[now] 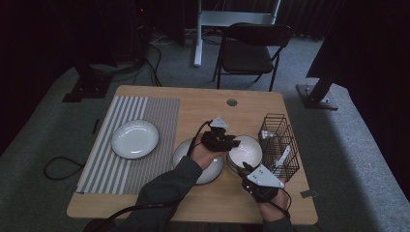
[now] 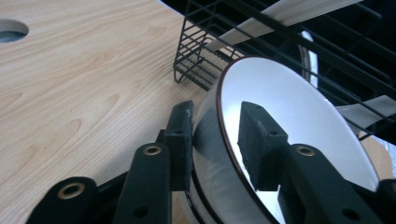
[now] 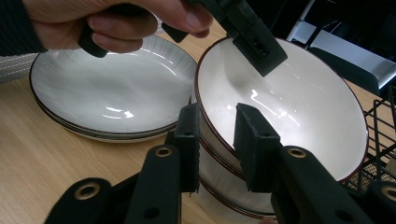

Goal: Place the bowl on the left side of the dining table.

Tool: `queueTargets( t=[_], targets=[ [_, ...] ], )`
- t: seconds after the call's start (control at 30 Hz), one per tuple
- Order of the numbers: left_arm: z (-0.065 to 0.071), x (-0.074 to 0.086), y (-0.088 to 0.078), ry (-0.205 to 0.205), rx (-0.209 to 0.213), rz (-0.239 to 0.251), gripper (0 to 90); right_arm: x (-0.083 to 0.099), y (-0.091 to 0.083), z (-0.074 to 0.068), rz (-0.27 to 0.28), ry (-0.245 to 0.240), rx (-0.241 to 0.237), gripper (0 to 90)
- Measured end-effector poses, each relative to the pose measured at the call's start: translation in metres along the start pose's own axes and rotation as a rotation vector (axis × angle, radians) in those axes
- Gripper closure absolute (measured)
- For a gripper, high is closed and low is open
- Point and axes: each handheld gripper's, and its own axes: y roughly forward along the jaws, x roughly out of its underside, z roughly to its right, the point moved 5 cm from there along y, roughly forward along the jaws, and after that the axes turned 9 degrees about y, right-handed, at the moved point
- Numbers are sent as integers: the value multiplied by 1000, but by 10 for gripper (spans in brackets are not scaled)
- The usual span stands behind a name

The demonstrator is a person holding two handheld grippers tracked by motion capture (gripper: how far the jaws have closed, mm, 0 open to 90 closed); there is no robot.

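A stack of white bowls with dark rims stands right of centre on the wooden table. My left gripper reaches over its left side. In the left gripper view, the left gripper straddles the top bowl's rim: one pad lies along the outer wall, the other stands inside, a little off the rim. My right gripper comes in from the near side. In its own view the right gripper straddles the same bowl's rim, with a gap between its pads and the wall.
A stack of white plates sits just left of the bowls, partly under the left hand. A black wire rack stands close on the right. A single white plate lies on the striped placemat at left.
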Motion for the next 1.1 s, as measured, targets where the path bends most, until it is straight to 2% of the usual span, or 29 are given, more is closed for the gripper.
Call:
queueTargets(
  t=[0.3,0.43,0.5,0.73,0.87,0.93,0.97,1.07,1.1],
  targets=[
    [2,0,5,13,-76,-29,767,-1,0,-1,8,-3,-5,692],
    [2,0,7,19,-92,-38,796,-2,-1,-1,15,-5,-6,692],
    [4,0,9,33,-113,-42,810,-2,-1,-2,15,-6,-9,692],
    [6,-1,8,66,-135,-39,820,-1,-1,-1,14,-4,-6,691],
    [8,-2,6,88,-153,-23,818,-1,-2,0,22,3,0,692],
    [8,-3,4,92,-154,-4,818,-1,-3,1,23,4,0,692],
    [9,-5,1,91,-154,22,819,-1,-3,1,25,4,3,692],
    [9,-8,-2,107,-157,34,819,-4,-6,1,52,11,3,692],
    [9,-11,-6,116,-158,53,819,-6,-8,1,64,7,4,692]
  ],
)
